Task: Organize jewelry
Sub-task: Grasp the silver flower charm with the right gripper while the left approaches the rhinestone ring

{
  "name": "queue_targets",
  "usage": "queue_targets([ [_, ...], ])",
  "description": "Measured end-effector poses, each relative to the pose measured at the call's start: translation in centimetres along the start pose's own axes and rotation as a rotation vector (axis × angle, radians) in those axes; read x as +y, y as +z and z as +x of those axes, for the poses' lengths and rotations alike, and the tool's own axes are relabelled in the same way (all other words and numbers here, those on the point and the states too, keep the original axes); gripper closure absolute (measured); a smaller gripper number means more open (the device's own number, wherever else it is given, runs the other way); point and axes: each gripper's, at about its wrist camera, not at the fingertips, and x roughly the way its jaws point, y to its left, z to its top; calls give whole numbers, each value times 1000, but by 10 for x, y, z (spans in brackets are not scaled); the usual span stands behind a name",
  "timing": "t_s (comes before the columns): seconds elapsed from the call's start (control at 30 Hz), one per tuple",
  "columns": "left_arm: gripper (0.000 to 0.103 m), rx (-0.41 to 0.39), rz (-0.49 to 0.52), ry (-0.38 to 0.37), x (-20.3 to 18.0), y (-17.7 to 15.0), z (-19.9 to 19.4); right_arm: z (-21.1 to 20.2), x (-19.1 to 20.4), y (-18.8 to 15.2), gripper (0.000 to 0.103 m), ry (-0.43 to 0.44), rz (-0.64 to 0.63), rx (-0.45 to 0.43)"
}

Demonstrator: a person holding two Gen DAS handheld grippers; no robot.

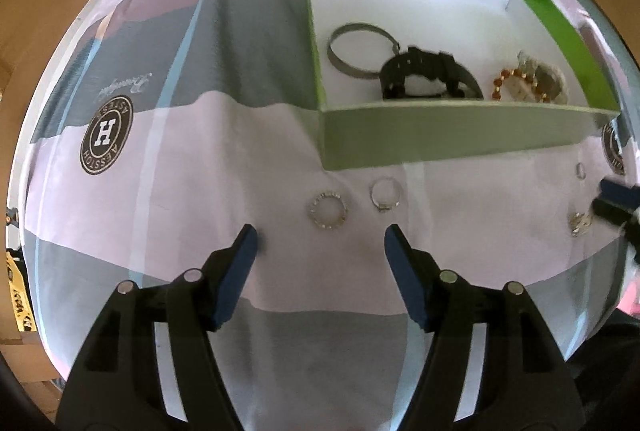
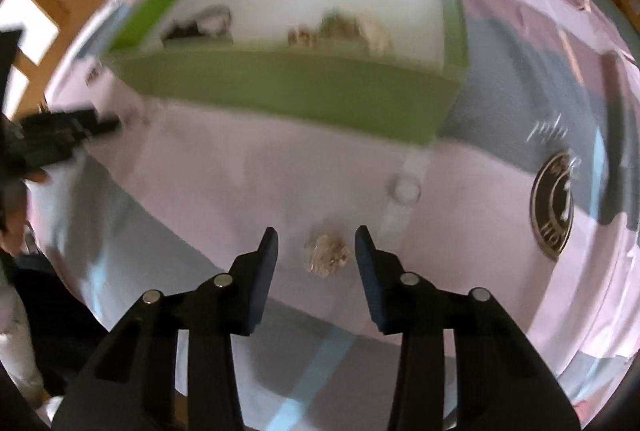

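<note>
Hovering my right tongs (image 2: pixel 316 243) parted either side of a small sparkly cluster (image 2: pixel 326 255) on the bed sheet (image 2: pixel 240 183), gripping nothing, I hold my left tongs (image 1: pixel 320 239) wide and empty just short of two rings (image 1: pixel 328 215), the green box (image 1: pixel 440 135) waiting beyond.

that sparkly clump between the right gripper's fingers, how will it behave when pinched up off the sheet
The sparkly clump looks like a loose heap of small glittery pieces, so it will probably sag or dangle rather than lift stiffly. It seems small and likely light. Lying flat on the soft bedsheet, it may press into the fabric and slip from the right gripper.
</note>
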Motion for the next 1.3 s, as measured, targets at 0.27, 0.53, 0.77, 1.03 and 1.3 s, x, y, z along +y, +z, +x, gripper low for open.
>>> queue_targets([
  [0.27,47,20,-13,-1,-5,1,10,-7,-32,-3,59,-45,135,-12],
  [0.53,79,18,-70,-39,10,7,13,10,5,-1,60,-51,-12,36],
  [0.77,87,-15,-104,-55,22,10,1,27,26,-3,79,-119,-100,73],
  [1.03,87,-69,-124,-127,26,12,-19,25,30,-1,83,-96,-110,51],
  [1.3,87,-24,-67,-217,1,3,-14,21,25,-9,83,-93,-110,48],
])
